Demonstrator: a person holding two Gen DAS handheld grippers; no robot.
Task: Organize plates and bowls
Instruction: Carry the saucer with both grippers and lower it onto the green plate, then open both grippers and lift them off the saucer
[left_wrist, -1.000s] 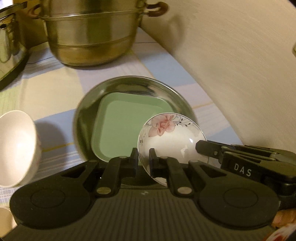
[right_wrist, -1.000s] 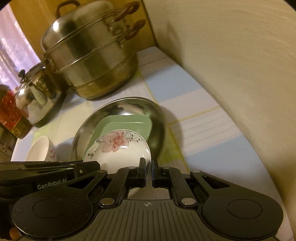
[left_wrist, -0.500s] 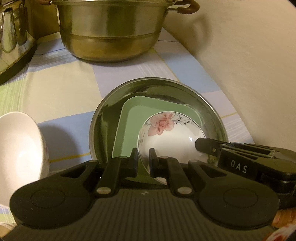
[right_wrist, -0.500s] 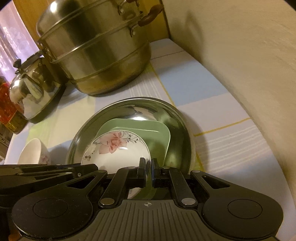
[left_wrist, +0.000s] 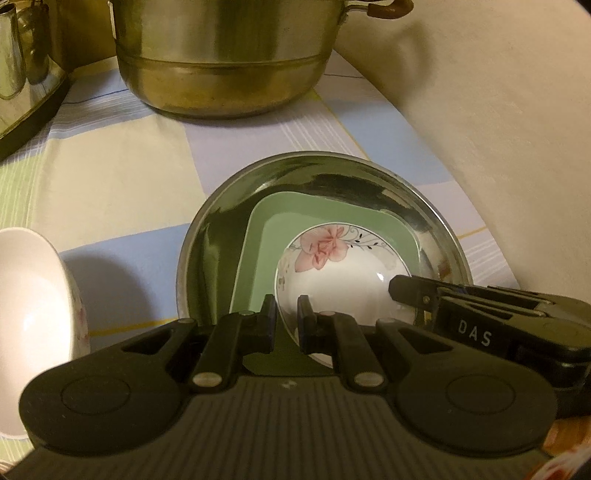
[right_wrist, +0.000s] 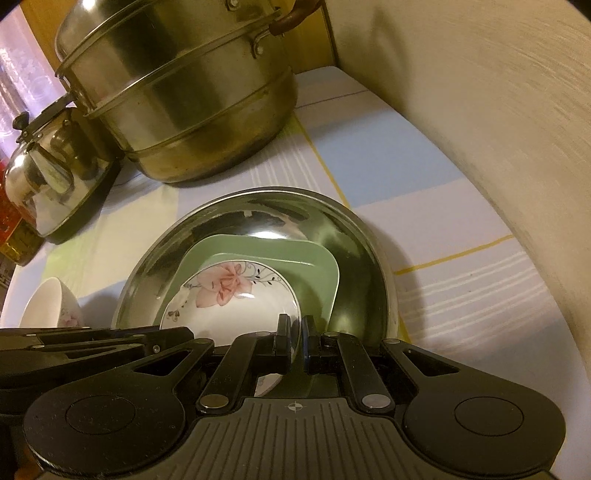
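Note:
A white floral plate (left_wrist: 340, 273) lies in a green square plate (left_wrist: 266, 251), which lies in a round steel dish (left_wrist: 369, 184) on the checked tablecloth. My left gripper (left_wrist: 286, 314) is shut on the floral plate's left rim. My right gripper (right_wrist: 296, 334) is shut on its right rim; the floral plate (right_wrist: 229, 306), green plate (right_wrist: 317, 262) and steel dish (right_wrist: 280, 206) also show in the right wrist view. A white bowl (left_wrist: 29, 317) stands at the left, also seen in the right wrist view (right_wrist: 51, 302).
A large steel steamer pot (right_wrist: 184, 96) stands behind the dish, and shows in the left wrist view (left_wrist: 225, 55). A steel kettle (right_wrist: 48, 177) stands at the back left. A beige wall (right_wrist: 498, 129) borders the table on the right.
Both grippers, still shut on the floral plate, have moved forward and lower over the green plate in the steel dish; the pot looms closer.

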